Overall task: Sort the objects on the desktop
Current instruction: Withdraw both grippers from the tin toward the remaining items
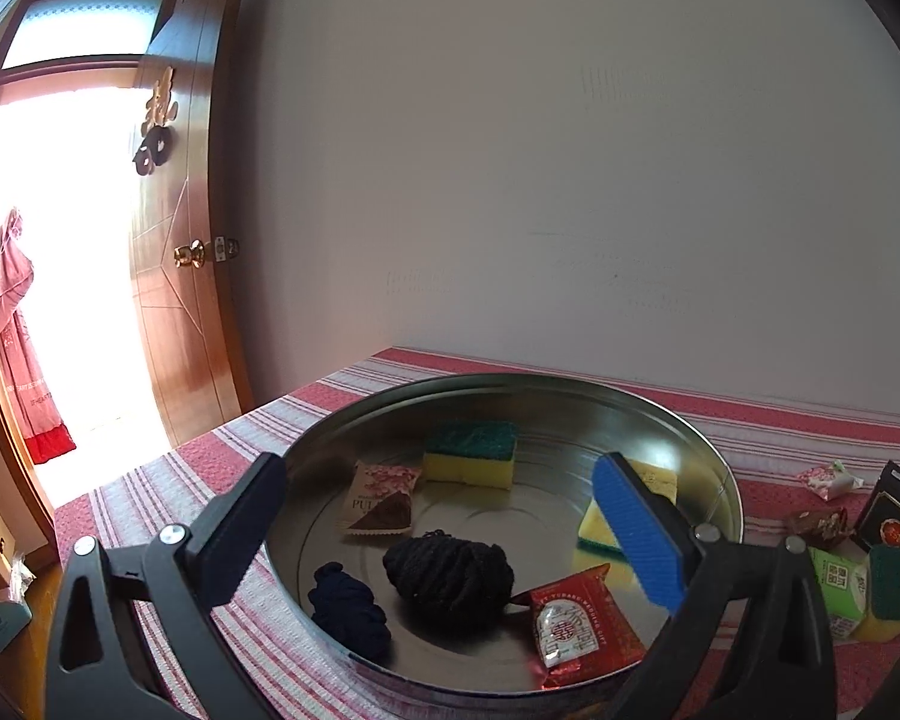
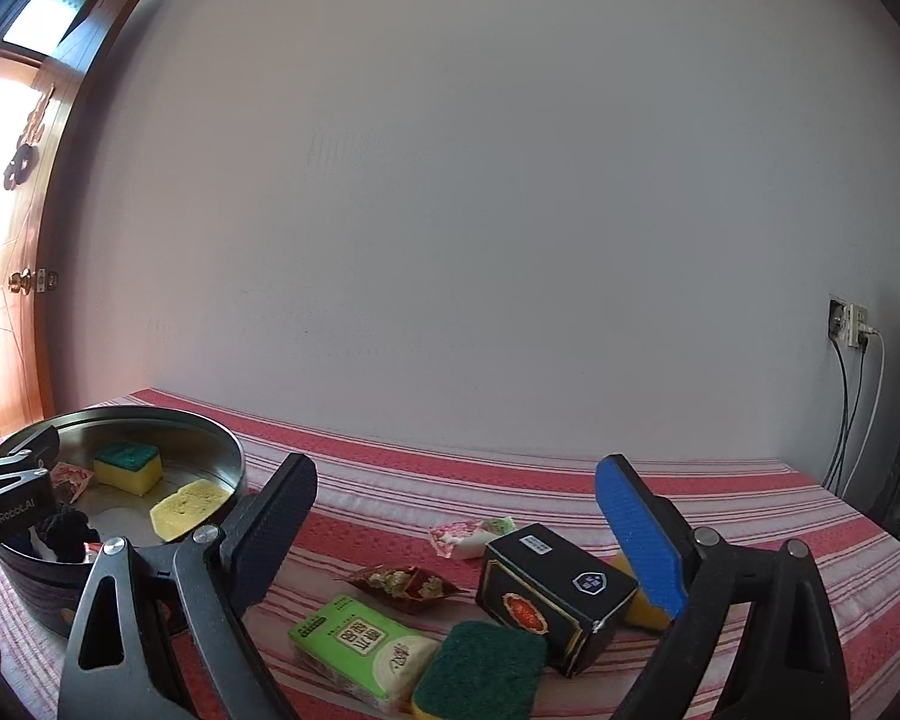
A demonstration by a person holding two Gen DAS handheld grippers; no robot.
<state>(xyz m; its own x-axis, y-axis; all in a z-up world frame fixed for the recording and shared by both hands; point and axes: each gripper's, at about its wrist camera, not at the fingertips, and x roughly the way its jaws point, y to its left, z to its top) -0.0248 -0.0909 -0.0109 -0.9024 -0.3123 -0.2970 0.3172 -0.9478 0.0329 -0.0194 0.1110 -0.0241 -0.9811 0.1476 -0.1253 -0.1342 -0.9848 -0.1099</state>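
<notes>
My left gripper (image 1: 441,468) hangs open over a round metal tin (image 1: 720,480), with nothing between its fingers. In the tin lie two yellow-and-green sponges (image 1: 471,453), a pink snack packet (image 1: 384,498), a red packet (image 1: 582,624), a black knitted ball (image 1: 450,576) and a dark blue bundle (image 1: 351,612). My right gripper (image 2: 456,471) is open wide and empty above the striped cloth. Below it lie a black box (image 2: 555,594), a green packet (image 2: 360,648), a green-topped sponge (image 2: 480,666), a red-gold packet (image 2: 405,585) and a pink-white candy (image 2: 471,534). Another yellow sponge (image 2: 636,606) is half hidden behind the blue finger.
A red-and-white striped cloth (image 2: 570,480) covers the table, which stands against a plain wall. A wooden door (image 1: 180,300) stands open at the left. A wall socket with cables (image 2: 852,330) is at the far right. The tin (image 2: 234,462) sits left of the loose items.
</notes>
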